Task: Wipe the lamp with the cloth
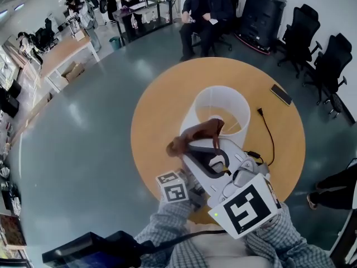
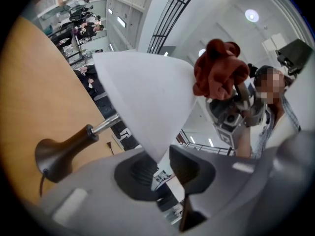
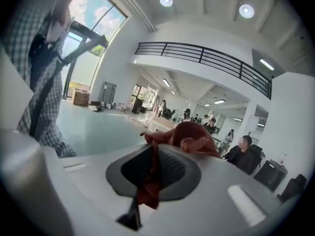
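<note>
The lamp's white shade is on the round wooden table, its wide open end turned up toward me. In the left gripper view I see the shade, a metal stem and the dark brown base. My left gripper is shut on the shade's rim; its marker cube shows low in the head view. My right gripper is shut on the red-brown cloth, bunched against the shade's near side. The cloth hangs down between the right jaws.
A dark phone lies at the table's far right. A black power cable runs along the right side. A seated person and office chairs are beyond the table.
</note>
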A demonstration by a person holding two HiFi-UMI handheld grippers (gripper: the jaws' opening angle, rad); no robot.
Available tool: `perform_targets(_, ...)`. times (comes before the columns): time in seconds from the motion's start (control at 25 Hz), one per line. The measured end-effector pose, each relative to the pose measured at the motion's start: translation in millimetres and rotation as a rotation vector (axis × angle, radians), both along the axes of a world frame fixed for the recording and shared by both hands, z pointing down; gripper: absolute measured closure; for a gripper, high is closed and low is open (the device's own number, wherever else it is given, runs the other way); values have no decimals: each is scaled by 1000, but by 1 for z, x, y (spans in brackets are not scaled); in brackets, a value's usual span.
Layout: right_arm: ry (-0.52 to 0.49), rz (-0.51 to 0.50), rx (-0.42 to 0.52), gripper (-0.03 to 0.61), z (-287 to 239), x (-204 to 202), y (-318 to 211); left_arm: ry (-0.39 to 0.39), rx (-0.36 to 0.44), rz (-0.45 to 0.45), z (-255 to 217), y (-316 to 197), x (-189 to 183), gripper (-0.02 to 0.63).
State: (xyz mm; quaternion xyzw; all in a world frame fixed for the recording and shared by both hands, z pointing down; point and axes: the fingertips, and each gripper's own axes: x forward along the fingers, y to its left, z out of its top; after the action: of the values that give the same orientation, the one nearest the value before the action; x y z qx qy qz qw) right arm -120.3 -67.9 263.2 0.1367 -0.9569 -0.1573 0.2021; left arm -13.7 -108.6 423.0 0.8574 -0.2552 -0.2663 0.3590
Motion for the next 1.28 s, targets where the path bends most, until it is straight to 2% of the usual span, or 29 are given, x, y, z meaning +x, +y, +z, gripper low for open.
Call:
perform_targets(0.24,158,18,-44,548,67,-22,1,-4,6,-9,-2,0,-2,538)
perform_targets(0.44,204,15,44,548,61,-25,-1,1,15,-14,-1,0,-2,538)
perform_targets(0.68,149,44,106,547,15,-45,-26,19,0,-36,3,-5,-10,541)
perform_targets(0.88,154,41,97,548,26,-46,-18,12,8,-33,4,-1,-11,541)
perform_targets(1.12,58,86,54,548,29,-9,-12,-11,16,-38,-6,0,-11,541)
perform_targets(1.28,9,176,62,548,24,35,-19,-6,15,-43,-8,-1,-14,540)
